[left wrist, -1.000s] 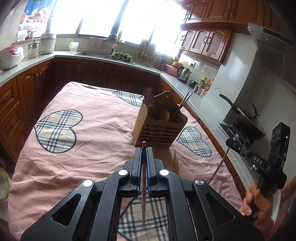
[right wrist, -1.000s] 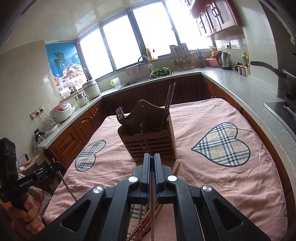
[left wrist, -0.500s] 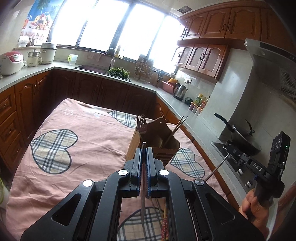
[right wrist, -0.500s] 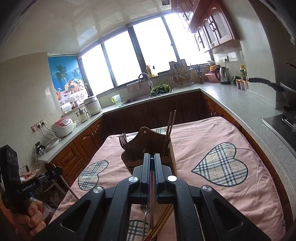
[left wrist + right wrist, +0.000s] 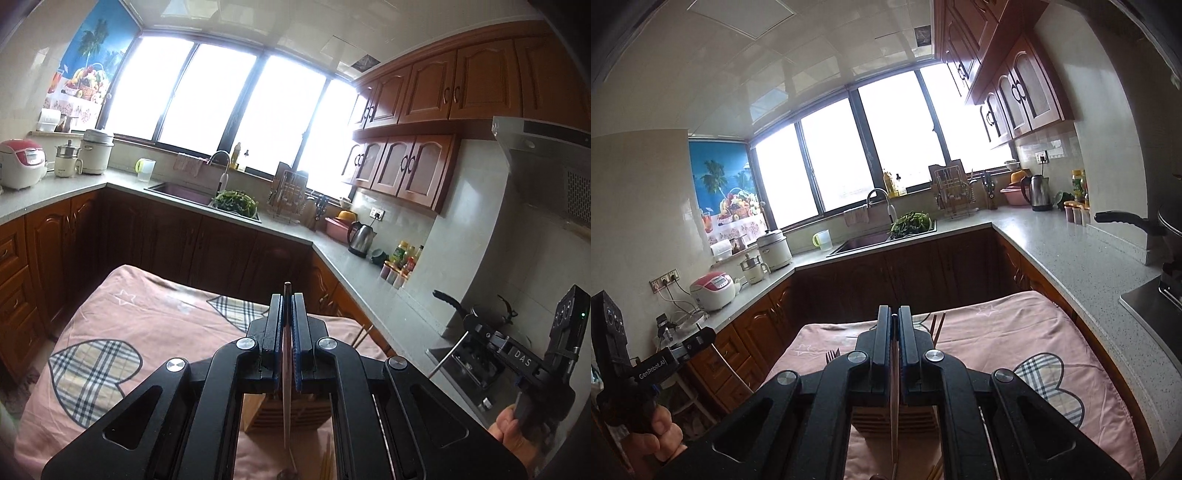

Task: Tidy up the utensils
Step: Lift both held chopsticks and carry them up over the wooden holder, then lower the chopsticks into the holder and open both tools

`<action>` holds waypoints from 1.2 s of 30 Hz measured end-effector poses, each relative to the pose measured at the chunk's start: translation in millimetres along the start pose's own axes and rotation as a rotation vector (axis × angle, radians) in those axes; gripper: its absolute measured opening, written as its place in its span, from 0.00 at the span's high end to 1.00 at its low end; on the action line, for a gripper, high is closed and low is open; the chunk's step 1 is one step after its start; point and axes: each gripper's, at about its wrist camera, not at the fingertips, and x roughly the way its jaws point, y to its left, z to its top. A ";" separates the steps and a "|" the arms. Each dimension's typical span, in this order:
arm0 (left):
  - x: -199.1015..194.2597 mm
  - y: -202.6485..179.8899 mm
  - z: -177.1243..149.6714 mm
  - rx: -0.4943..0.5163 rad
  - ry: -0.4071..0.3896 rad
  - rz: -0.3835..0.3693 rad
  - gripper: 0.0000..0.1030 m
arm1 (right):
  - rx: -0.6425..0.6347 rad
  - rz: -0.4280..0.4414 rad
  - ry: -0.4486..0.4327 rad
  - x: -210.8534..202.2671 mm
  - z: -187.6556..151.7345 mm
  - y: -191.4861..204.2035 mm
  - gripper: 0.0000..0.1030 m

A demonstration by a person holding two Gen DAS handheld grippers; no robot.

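Above the pink tablecloth (image 5: 122, 325), carried two pieces at once! Had the left gripper (image 5: 287, 300) clamped tight on a slim metal utensil (image 5: 286, 373), handle tip poking out past the fingertips, the rest hanging down behind. Had the right gripper (image 5: 894, 311) squeezed just as tight on a second thin utensil (image 5: 894, 413). Could not tell spoon from fork on either, with the working ends hidden. Saw the wooden holder (image 5: 291, 410) low and ahead of both grippers, standing on the cloth with a fork (image 5: 833, 356) and chopsticks (image 5: 937, 326) already in it. Spotted loose chopsticks (image 5: 327, 456) lying on the cloth near the holder, not yet sorted. Looked like the carry step, mid-task: picked pieces in hand, drop-off pending. Next, probably needed to tip each utensil end-down, line it up over a free slot in the holder, lower it, then ease the jaws apart only once well inside, one hand at a time to avoid a clash over that narrow box
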 end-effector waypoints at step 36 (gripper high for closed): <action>140.3 32.2 -60.5 -0.067 0.120 0.073 0.95 | 0.092 -0.037 0.141 136.2 -43.9 -54.4 0.96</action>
